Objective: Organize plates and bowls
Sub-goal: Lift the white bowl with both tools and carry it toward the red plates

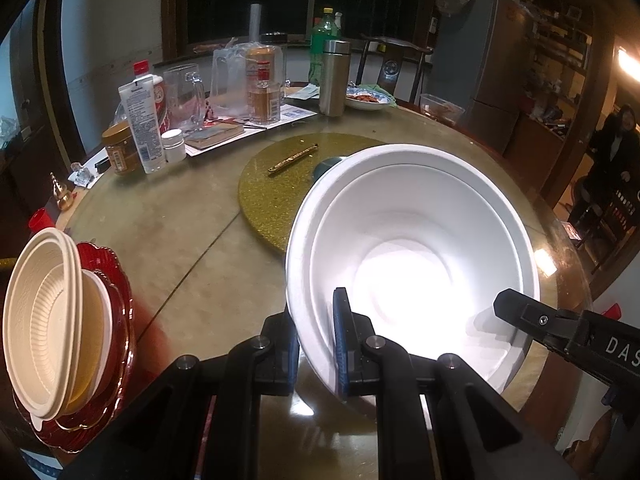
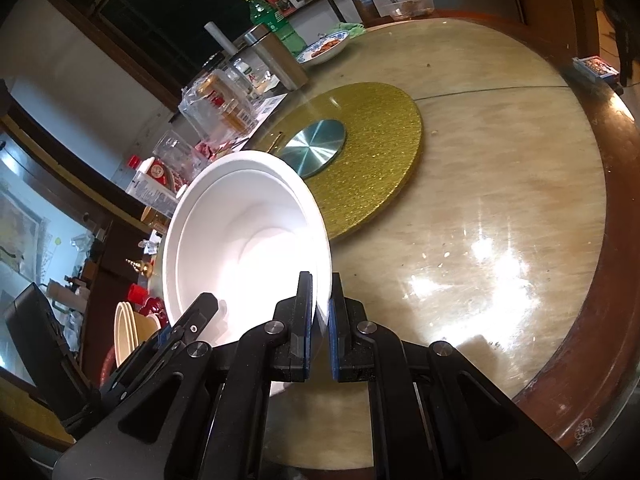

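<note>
A large white bowl [image 1: 412,240] with a stepped rim hangs tilted over the round table, held from both sides. My left gripper [image 1: 318,344] is shut on its near left rim, one blue pad inside and one outside. My right gripper [image 2: 321,320] is shut on the bowl's [image 2: 248,220] right rim; its black finger also shows as the right gripper [image 1: 516,308] in the left wrist view. At the table's left edge cream bowls [image 1: 44,320] lean nested on red scalloped plates [image 1: 116,344], and the cream bowls [image 2: 128,332] show in the right wrist view too.
A gold glitter turntable [image 1: 272,192] with a metal hub [image 2: 314,142] lies mid-table. Bottles, jars, a glass mug and a steel flask [image 1: 334,76] crowd the far left. A blue-patterned dish of food [image 1: 366,100] sits behind. A person [image 1: 616,136] stands in the doorway at the right.
</note>
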{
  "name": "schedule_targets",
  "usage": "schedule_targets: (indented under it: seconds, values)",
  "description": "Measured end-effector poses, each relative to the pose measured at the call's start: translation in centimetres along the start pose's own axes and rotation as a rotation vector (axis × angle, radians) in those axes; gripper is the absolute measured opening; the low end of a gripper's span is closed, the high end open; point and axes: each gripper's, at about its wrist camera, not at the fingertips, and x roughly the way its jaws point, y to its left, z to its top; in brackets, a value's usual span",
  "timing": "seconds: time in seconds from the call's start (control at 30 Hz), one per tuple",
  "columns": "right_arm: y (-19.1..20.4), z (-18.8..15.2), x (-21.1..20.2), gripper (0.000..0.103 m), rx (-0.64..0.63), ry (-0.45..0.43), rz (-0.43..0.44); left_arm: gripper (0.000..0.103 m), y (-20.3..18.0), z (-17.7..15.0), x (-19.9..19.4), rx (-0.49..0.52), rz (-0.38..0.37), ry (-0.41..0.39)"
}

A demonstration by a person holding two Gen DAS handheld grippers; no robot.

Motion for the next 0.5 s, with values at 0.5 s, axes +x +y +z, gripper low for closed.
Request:
schedule_targets:
  seconds: [0.5]
  values:
    - [1.3, -0.8, 0.2, 0.006, -0.032, 0.007, 0.019, 0.013, 1.4, -0.5, -1.0, -0.017, 0.010, -0.007]
